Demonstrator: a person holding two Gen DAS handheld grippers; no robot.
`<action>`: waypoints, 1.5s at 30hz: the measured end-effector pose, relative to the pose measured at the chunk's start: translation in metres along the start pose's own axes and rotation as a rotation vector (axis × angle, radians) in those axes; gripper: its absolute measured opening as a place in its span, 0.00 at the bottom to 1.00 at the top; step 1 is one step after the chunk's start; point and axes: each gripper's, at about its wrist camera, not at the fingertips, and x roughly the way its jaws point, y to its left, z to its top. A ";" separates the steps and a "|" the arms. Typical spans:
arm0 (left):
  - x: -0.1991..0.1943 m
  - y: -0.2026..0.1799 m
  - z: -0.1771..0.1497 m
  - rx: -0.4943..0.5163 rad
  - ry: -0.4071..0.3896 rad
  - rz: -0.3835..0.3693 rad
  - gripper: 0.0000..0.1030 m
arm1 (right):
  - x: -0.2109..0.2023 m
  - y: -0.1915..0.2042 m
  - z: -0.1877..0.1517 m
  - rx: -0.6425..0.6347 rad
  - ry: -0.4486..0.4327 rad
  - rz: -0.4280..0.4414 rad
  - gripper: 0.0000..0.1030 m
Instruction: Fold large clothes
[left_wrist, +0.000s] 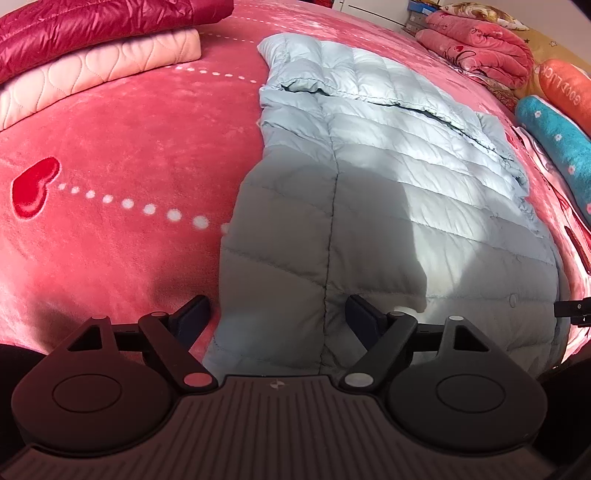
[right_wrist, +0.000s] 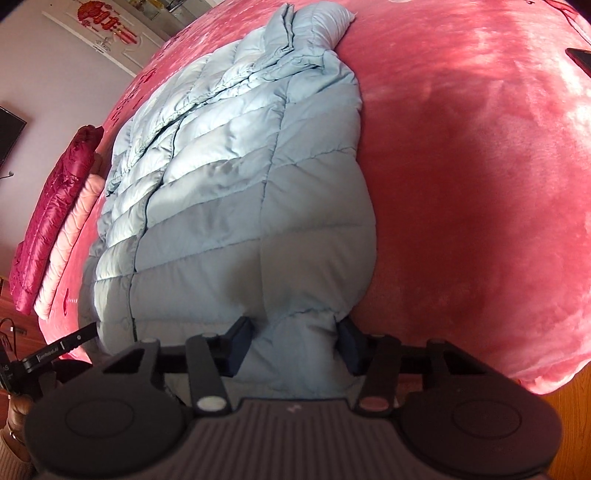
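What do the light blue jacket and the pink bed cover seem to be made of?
The light blue jacket: probably thin nylon or polyester shell with a puffy filling, judging by its slight sheen and stitched, swollen channels. The pink bed cover: likely plush fleece, since it looks matte, fuzzy and short-piled.

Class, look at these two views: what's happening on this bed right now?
A person with two hand-held grippers is folding a pale blue quilted down jacket spread on a pink plush blanket. The right gripper pinches the jacket's near hem; the left gripper is open, straddling the hem's other corner.
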 end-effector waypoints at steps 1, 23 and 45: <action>0.001 -0.001 0.000 0.006 -0.002 -0.008 0.87 | 0.001 0.000 0.001 0.004 0.001 0.003 0.49; 0.003 -0.046 0.010 0.080 -0.116 -0.190 0.05 | -0.006 0.019 -0.004 -0.059 -0.076 0.004 0.11; -0.061 -0.012 0.032 -0.050 -0.251 -0.329 0.01 | -0.048 0.071 -0.038 -0.048 -0.256 0.185 0.06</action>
